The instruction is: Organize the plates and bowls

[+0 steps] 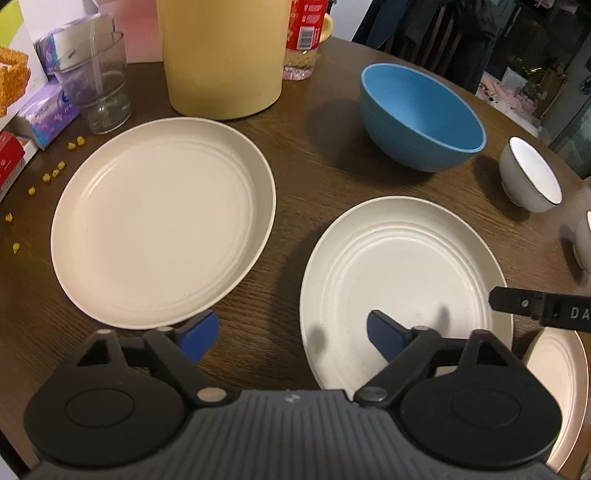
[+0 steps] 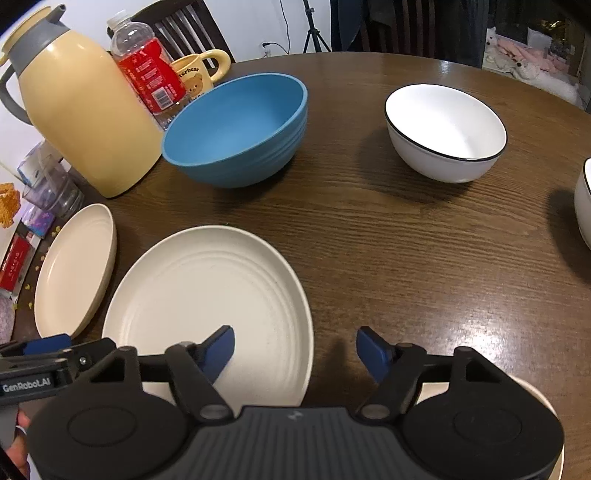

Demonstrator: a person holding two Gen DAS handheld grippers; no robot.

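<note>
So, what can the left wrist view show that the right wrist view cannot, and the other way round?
Only the left wrist view: small yellow crumbs on the table and the whole near rim of the far cream plate.

Only the right wrist view: the bear mug, the jug's grey lid and a whole white bowl.

Both: the blue bowl, the middle cream plate, the yellow jug and the red-labelled bottle. The left gripper and right gripper stand open, each straddling this plate's rim.

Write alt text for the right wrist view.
The right gripper, jaws open, straddles the right rim of a cream plate on a wooden table. Behind stand a blue bowl, a white bowl and a yellow jug.
</note>
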